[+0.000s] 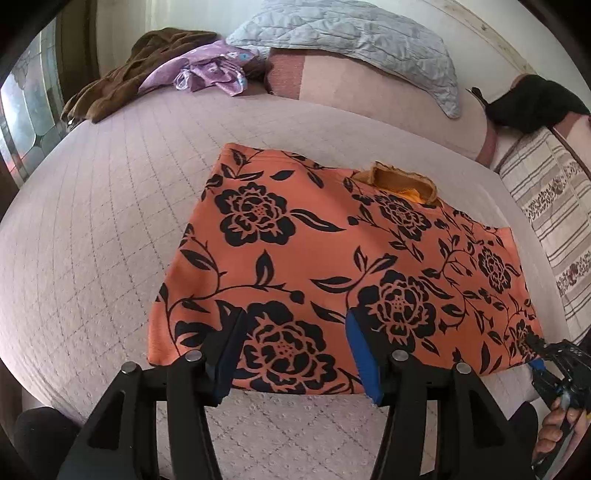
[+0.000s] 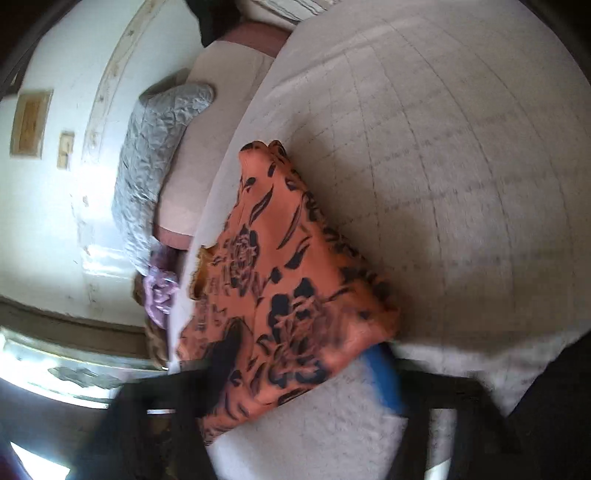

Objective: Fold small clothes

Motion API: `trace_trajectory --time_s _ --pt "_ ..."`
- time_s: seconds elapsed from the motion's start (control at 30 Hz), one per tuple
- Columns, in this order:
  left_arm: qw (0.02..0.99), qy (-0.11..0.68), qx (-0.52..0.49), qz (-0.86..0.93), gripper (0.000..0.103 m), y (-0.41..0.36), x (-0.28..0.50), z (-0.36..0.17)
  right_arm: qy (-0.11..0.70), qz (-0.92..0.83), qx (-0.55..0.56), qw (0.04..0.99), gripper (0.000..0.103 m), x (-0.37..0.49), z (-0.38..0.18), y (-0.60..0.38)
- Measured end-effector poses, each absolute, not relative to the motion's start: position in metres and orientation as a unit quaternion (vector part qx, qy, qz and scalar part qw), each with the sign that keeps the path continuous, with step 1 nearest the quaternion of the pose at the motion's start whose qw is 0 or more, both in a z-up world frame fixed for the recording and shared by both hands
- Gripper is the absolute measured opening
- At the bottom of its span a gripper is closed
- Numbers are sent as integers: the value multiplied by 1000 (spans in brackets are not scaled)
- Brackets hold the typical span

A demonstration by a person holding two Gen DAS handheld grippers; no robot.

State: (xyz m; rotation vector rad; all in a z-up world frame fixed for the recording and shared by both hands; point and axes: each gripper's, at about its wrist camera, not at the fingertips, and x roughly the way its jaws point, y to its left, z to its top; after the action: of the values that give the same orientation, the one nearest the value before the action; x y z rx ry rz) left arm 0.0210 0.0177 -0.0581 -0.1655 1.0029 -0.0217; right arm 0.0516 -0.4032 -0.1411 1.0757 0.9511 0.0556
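Observation:
An orange garment [image 1: 332,258] with black flowers lies folded flat on the quilted bed cover [image 1: 110,221]; a mustard inner collar [image 1: 399,181] shows at its far edge. My left gripper [image 1: 297,321] hangs open just above the garment's near edge, its blue-padded fingers [image 1: 364,354] apart and nothing pinched. My right gripper [image 1: 535,352] is at the garment's near right corner, one finger above the cloth and the blue pad under it. The right wrist view is blurred: the garment [image 2: 295,258] has its corner between the fingers of the right gripper [image 2: 303,362].
A brown garment [image 1: 122,74] and a purple one [image 1: 207,70] lie at the bed's far left. Pillows [image 1: 369,85] with a grey quilted cover [image 1: 351,33] line the far side, a black item [image 1: 532,103] far right. A striped cloth [image 1: 550,206] borders the right.

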Motion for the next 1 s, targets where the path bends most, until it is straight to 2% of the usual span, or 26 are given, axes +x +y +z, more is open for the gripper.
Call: trace_trajectory --time_s 0.07,0.23,0.27,0.33,0.37,0.4,0.43,0.47,0.63,0.77,1.0 --pt "874 480 -74 -11 56 15 21 -58 451 11 464 763 15 55 -141 -401" --pt "876 478 -68 -7 56 12 22 -56 453 -19 364 813 15 50 -116 -386" --pt "875 479 -66 -8 56 12 22 -56 459 -25 362 811 15 50 -120 -386" --pt "876 478 -62 -9 56 9 22 -56 473 -20 388 791 23 49 -132 -391" --pt "877 476 -60 -10 58 8 22 -56 469 -14 401 787 38 47 -133 -393" --pt "878 474 -58 -13 60 6 22 -56 463 3 417 782 71 43 -132 -397" --pt "879 473 -57 -15 62 3 22 -56 457 14 424 782 83 40 -129 -400" --pt "880 472 -56 -19 62 0 22 -57 446 20 429 786 87 36 -123 -404" --pt "876 479 -38 -51 62 -32 32 -68 423 38 418 803 87 41 -98 -427" --pt "866 497 -16 -60 62 -51 41 -85 435 76 398 804 87 91 -93 -435" --pt "863 502 4 -45 65 -58 45 -95 512 103 335 784 85 199 -124 -419"
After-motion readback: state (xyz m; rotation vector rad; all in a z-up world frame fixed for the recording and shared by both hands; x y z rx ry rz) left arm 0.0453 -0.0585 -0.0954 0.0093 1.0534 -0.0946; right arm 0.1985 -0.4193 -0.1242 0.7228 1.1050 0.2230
